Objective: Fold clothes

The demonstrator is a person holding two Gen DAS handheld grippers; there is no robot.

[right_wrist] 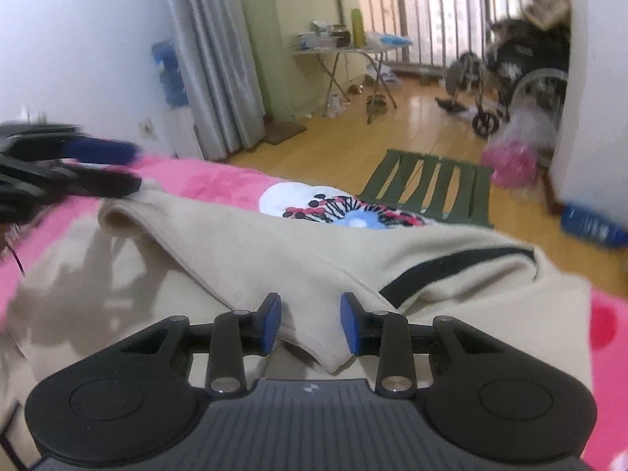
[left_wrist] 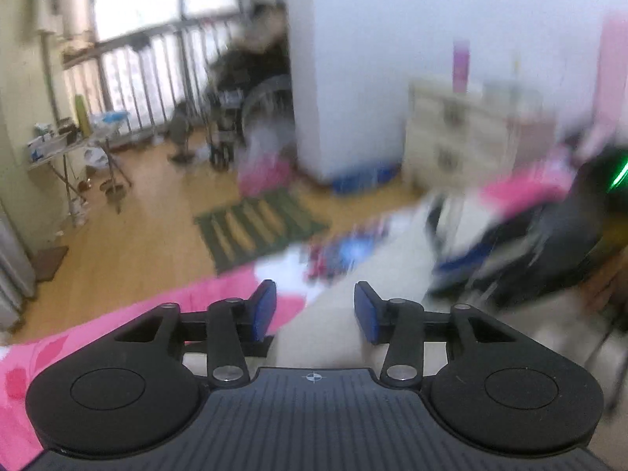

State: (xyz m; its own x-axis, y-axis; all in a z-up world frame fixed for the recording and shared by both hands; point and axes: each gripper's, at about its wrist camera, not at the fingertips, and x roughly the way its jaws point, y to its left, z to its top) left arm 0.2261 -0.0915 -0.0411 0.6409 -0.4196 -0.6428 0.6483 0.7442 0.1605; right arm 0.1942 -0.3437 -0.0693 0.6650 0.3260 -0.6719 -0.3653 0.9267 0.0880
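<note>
The room is the biggest thing here: a yellow wooden floor (right_wrist: 412, 145) runs back to a railed window, with a grey curtain (right_wrist: 212, 59) hanging along the left wall in the right wrist view. A folding table (right_wrist: 341, 49) cluttered with bottles and boxes stands by the railing, and a wheelchair (right_wrist: 522, 74) piled with dark stuff sits at the corner of a white wall. A green slatted mat (right_wrist: 431, 184) lies on the floor just past the bed.

The bed itself wears a pink cover (right_wrist: 212, 180) with a white, red and blue patterned patch on it. Spread over that cover is the beige garment (right_wrist: 243, 251), with a black stripe (right_wrist: 451, 271) across its right part. One edge of it is folded back, leaving a stitched hem running diagonally toward the near side.

The right gripper (right_wrist: 310, 320) hangs low over the garment, its blue pads set a moderate way apart, with a corner of the hemmed fold lying between them; the pads do not look pressed onto the cloth. The left gripper (left_wrist: 314, 312) shows its own pads parted about as much, with nothing caught between them, over pale cloth and pink cover. That view is heavily smeared, so the heap of pink and blue things at its right cannot be made out. In the right wrist view the left gripper appears blurred at the garment's far left edge.
</note>
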